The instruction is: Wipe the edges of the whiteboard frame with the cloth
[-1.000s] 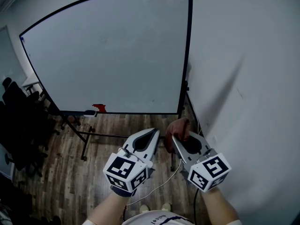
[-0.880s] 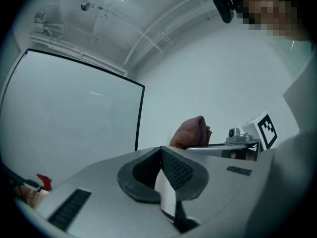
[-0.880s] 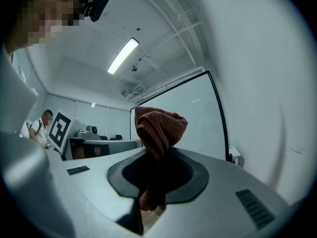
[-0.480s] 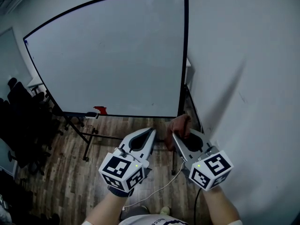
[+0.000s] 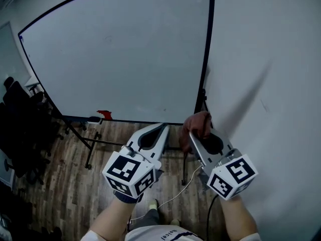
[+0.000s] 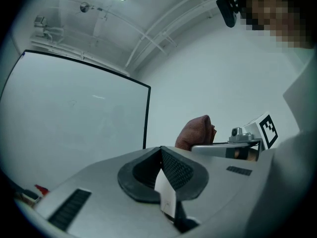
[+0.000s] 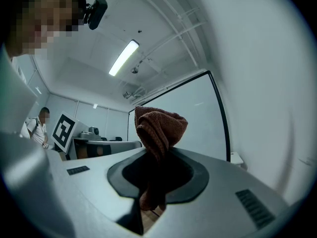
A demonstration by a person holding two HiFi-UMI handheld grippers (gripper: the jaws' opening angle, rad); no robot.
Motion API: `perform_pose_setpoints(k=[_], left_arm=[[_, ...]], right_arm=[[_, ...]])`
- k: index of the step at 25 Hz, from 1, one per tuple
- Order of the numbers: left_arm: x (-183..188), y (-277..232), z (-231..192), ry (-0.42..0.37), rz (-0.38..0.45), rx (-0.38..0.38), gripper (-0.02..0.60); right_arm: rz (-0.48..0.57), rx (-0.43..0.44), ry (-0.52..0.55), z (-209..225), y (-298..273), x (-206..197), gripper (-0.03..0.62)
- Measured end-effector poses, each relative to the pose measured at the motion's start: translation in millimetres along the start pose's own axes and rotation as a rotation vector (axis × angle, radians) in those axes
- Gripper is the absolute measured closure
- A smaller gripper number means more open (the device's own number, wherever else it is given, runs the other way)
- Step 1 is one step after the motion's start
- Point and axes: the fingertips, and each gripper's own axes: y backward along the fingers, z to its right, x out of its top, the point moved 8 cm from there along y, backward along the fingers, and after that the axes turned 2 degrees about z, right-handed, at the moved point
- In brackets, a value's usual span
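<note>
A large whiteboard (image 5: 120, 59) with a thin black frame (image 5: 206, 59) stands on a wheeled stand against the wall. My right gripper (image 5: 193, 134) is shut on a reddish-brown cloth (image 5: 197, 125), bunched at its tip just below the board's lower right corner; in the right gripper view the cloth (image 7: 157, 133) sticks up between the jaws beside the frame edge (image 7: 221, 118). My left gripper (image 5: 164, 130) is shut and empty, side by side with the right one. The left gripper view has the cloth (image 6: 196, 132) to its right and the frame (image 6: 146, 115) ahead.
A red object (image 5: 105, 115) lies on the board's bottom ledge at the left. Dark chairs (image 5: 20, 129) crowd the left side. The stand's legs (image 5: 93, 152) and a white cable (image 5: 173, 196) lie on the wooden floor. A white wall (image 5: 271, 84) runs along the right.
Both grippers have shifted slightly up and right toward the board's lower right corner. The view has tilted, so the board's right frame edge stands further right.
</note>
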Motion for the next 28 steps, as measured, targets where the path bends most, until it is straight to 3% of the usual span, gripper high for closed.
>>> perform_pose_setpoints(k=[6,13,17,21,28], left_arm=[[-7.6,-31.5,-47.1,-0.011,0.001,-0.048,0.574],[19.7,-76.0,-122.8,-0.014,0.009,-0.137,0.574],[22.7,-105.3,-138.2,-0.031,0.008,-0.181,0.574],[45.7,-133.6,-148.7,-0.031,0.019,-0.207,0.574],[68.5,-184.5,-145.4,-0.039,0.063,-0.174,0.574]], right_arm=[[0.005,-0.045,0.018,15.4,-46.3,-7.8,0.522],[0.016,-0.105,0.041,32.1,-122.8,13.1,0.522],[0.029,-0.137,0.053,52.6,-138.8,14.8,0.522],[0.035,-0.158,0.08,71.6,-157.7,41.1,0.522],[0.052,-0.131,0.12,123.2,-172.8,68.4,0.522]])
